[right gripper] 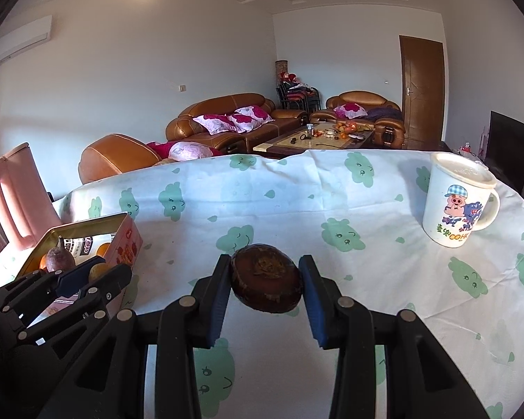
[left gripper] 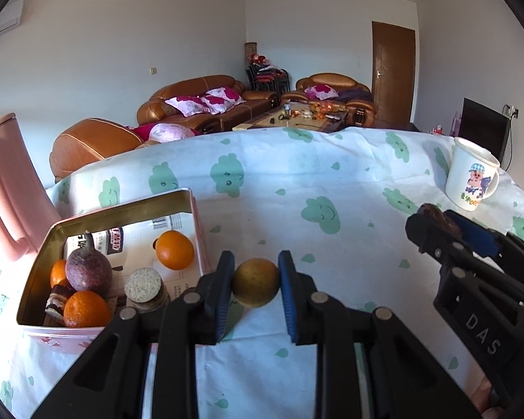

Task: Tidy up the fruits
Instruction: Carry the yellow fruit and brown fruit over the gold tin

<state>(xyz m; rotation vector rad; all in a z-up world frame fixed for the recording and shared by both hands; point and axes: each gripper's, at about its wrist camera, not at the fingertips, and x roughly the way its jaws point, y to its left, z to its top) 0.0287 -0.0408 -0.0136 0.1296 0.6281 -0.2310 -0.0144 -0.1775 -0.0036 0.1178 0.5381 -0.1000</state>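
Above the table (left gripper: 332, 160), my left tool (left gripper: 255, 281) is clamped on a yellowish fruit (left gripper: 255, 282), my right tool (right gripper: 265, 282) on a dark brown fruit (right gripper: 266, 281): carrying step; next, swing toward ten o'clock over the tin (left gripper: 192, 206), then release.

Three oranges (left gripper: 175, 249); one passion fruit (left gripper: 88, 270); one tin (left gripper: 122, 213); one mug (right gripper: 454, 202); two tongs (left gripper: 255, 281).
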